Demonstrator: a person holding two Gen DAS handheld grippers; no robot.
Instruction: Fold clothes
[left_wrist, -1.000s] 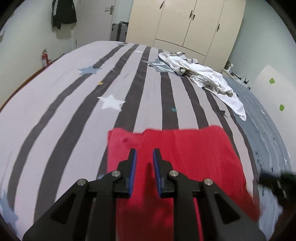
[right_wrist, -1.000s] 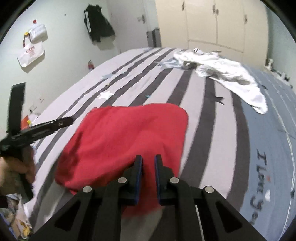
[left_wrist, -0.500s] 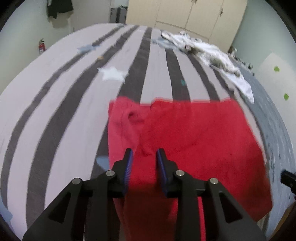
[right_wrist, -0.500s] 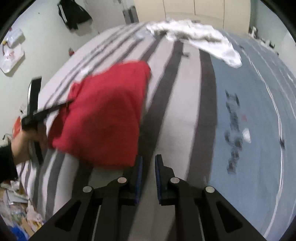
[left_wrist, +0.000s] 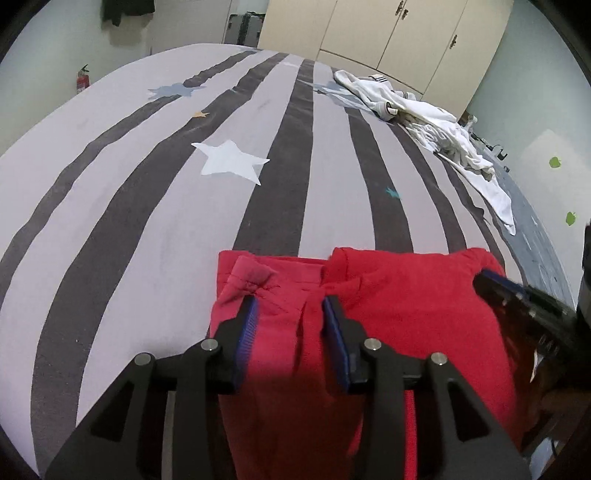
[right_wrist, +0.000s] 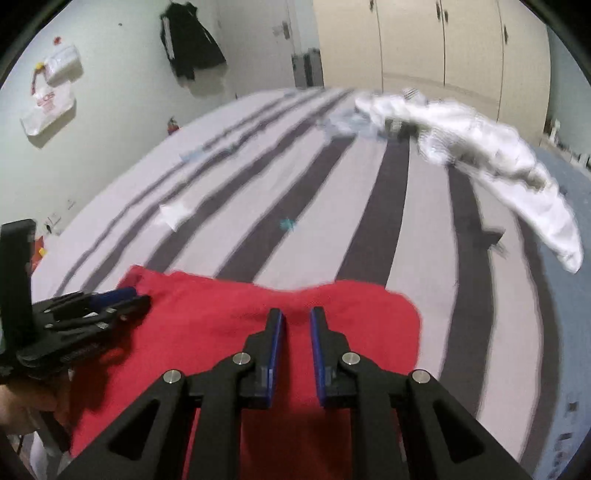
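Note:
A folded red garment (left_wrist: 406, 314) lies on the striped bed near its front edge, with a crumpled flap at its far left corner. My left gripper (left_wrist: 291, 314) hangs low over the garment's left part. Its jaws are opening, and a ridge of red cloth lies between them without being pressed. In the right wrist view the left gripper (right_wrist: 140, 295) pokes in over the red garment (right_wrist: 221, 350) from the left. My right gripper (right_wrist: 296, 325) hovers over the garment's far edge with only a narrow gap and nothing gripped. It also shows as the right gripper (left_wrist: 484, 277) at the garment's right side.
A heap of white clothes (left_wrist: 424, 114) lies far back on the right of the bed (left_wrist: 110, 184). Cream wardrobes (left_wrist: 388, 29) stand behind it. A fire extinguisher (left_wrist: 82, 78) stands by the left wall and a black jacket (right_wrist: 192, 44) hangs there. A hand (right_wrist: 22, 406) holds the left gripper.
The left gripper sank toward the red garment and its jaws widened. The right gripper swung out to the right of the garment, then came back over it. The garment now lies flat.

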